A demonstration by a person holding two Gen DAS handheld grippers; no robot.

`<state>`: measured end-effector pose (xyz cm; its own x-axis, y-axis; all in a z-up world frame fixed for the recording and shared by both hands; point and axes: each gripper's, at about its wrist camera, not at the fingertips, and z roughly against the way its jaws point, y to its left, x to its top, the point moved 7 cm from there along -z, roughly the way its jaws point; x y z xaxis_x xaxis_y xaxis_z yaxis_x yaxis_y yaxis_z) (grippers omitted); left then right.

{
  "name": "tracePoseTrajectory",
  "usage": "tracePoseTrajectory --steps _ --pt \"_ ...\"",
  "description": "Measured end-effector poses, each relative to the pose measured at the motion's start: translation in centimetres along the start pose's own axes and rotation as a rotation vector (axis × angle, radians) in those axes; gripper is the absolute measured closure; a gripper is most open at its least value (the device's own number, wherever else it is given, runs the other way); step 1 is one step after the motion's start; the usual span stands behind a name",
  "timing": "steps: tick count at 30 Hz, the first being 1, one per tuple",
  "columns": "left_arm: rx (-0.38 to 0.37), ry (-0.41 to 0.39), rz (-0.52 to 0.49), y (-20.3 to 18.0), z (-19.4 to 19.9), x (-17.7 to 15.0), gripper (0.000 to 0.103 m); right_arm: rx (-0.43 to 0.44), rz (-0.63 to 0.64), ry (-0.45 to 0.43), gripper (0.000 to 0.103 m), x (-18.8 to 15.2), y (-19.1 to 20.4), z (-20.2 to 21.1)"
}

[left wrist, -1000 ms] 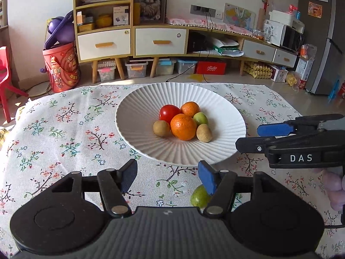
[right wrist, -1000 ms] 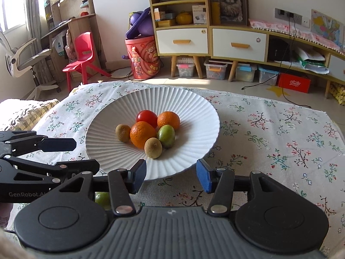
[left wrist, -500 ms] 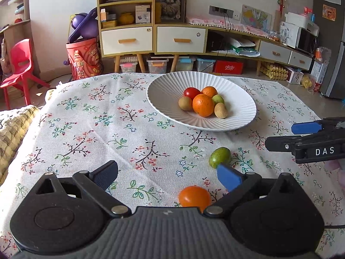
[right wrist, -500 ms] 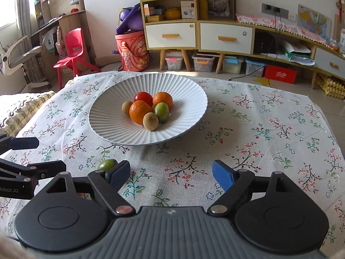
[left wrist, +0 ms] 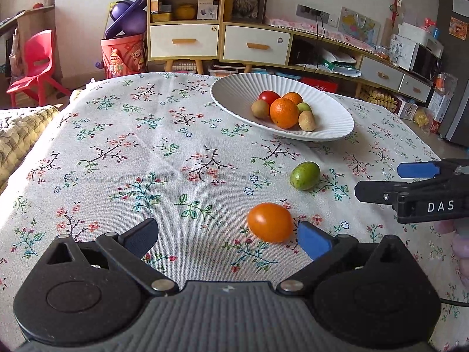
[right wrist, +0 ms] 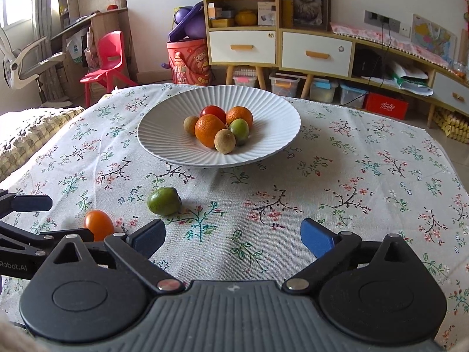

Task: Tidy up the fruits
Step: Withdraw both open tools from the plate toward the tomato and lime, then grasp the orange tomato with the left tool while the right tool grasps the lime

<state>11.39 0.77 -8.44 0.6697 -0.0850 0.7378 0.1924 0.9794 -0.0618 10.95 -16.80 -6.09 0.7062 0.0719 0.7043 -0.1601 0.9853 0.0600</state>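
Orange oval tomato [left wrist: 270, 222] and green oval fruit [left wrist: 304, 175] lie loose on floral-clothed desk [left wrist: 123, 158] near its front edge; left tongs [left wrist: 228, 236], right tongs [right wrist: 232, 235] just opened wide, both empty.

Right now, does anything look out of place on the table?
Yes: two fruits lie loose on the floral tablecloth, outside the white ribbed plate holding the rest: an orange tomato and a green fruit. Nothing looks spilled or damaged.
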Motion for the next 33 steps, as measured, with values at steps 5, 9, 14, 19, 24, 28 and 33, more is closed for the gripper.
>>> tracePoseTrajectory --steps 5,9,14,19,24,28,33 --pt "-0.014 0.002 -0.007 -0.1 -0.3 -0.9 0.011 -0.01 0.005 0.026 0.004 -0.9 0.2 -0.7" --pt "-0.008 -0.002 -0.043 -0.4 -0.5 -1.6 0.012 -0.014 0.035 0.038 0.004 -1.4 0.5 -0.9" --pt "-0.004 -0.016 -0.063 -0.7 -0.6 -1.7 0.012 -0.009 0.057 0.026 0.004 -1.3 0.7 -0.9" --pt "-0.003 -0.037 -0.067 -0.8 -0.5 -1.8 0.022 -0.002 0.016 0.04 0.0 -2.1 0.3 -1.2" --pt "-0.021 -0.056 -0.059 -0.8 -0.4 -1.4 0.038 -0.004 0.029 0.014 0.0 -2.2 0.5 -1.0" --pt "-0.062 -0.064 -0.047 -1.1 -0.4 -1.1 0.053 -0.002 0.033 0.017 0.001 -2.0 0.7 -1.1" --pt "-0.133 -0.055 -0.025 -1.7 -0.7 -0.6 0.068 0.004 0.036 0.025 0.002 -1.6 1.2 -1.5"
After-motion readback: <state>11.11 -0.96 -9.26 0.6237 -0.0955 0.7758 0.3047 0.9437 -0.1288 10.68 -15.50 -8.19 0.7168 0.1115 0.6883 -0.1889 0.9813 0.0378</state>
